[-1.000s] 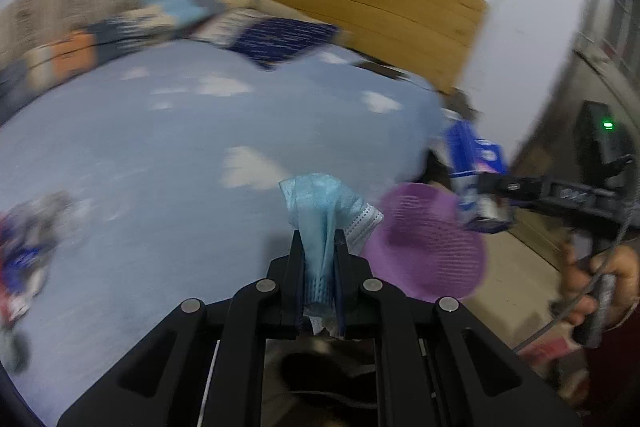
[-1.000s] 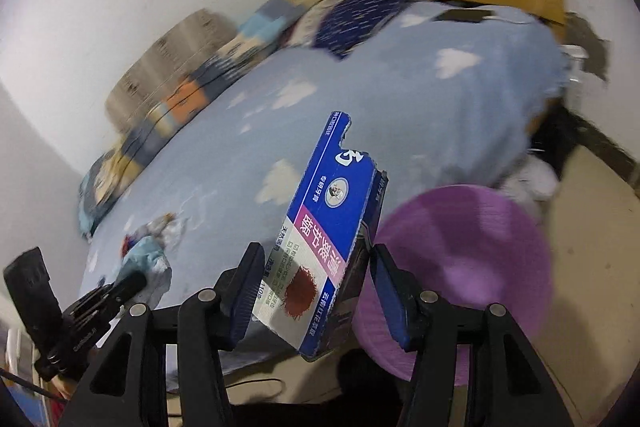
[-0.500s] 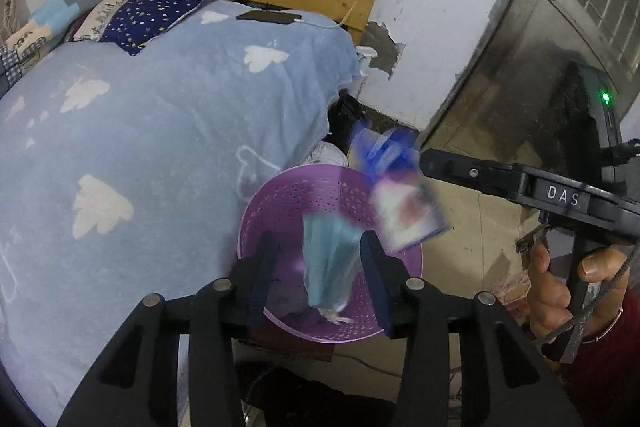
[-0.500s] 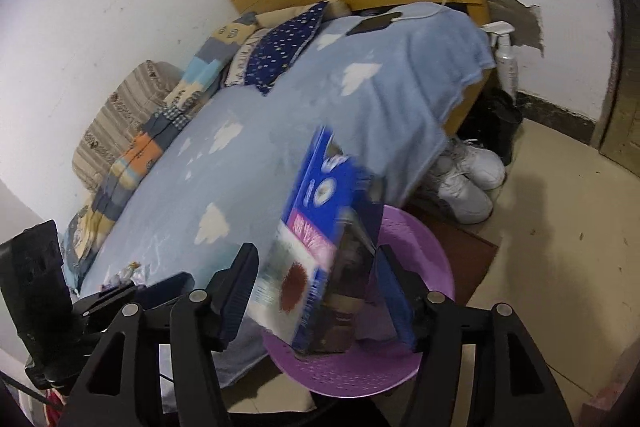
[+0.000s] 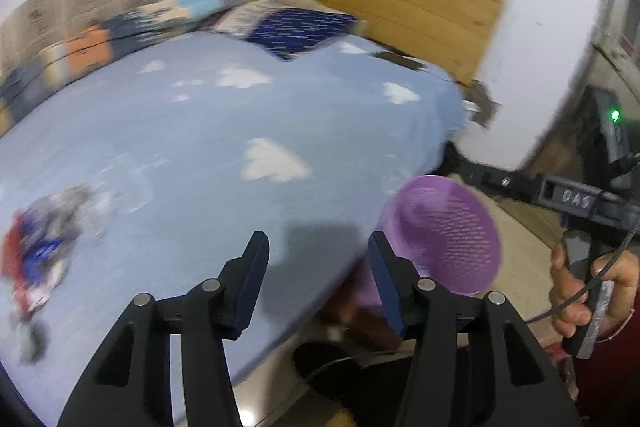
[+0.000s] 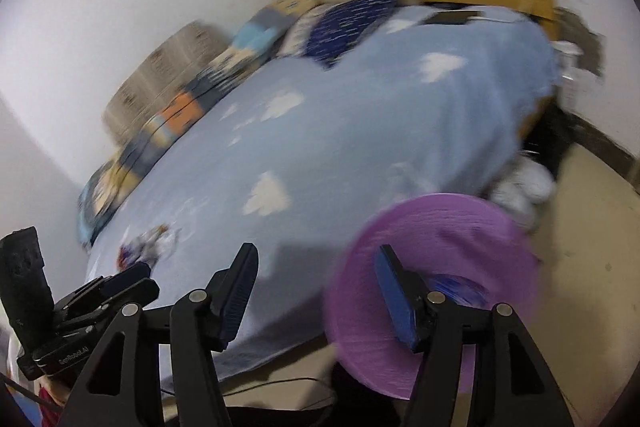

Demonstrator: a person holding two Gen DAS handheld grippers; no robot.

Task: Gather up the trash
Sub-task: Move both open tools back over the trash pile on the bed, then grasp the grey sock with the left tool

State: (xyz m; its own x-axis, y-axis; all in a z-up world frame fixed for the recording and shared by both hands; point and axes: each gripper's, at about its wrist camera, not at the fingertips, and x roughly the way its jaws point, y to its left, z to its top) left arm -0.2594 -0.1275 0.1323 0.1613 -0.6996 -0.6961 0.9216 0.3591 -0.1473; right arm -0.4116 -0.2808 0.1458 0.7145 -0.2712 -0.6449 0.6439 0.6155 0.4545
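Both hands are empty, so your next job is fetching more trash. Far left on the bed [image 5: 200, 147], a crumpled wrapper pile [image 5: 36, 255] waits. Your left claw [image 5: 316, 279] is opening with nothing between its jaws; swing it there. Your right claw [image 6: 316, 291] stands open over the purple basket [image 6: 432, 291], where something blue already lies. White shoes [image 6: 524, 187] sit beyond it.

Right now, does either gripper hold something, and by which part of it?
Nothing is held. The left gripper has empty jaws that are opening, and the right gripper stands open and empty beside the purple basket.
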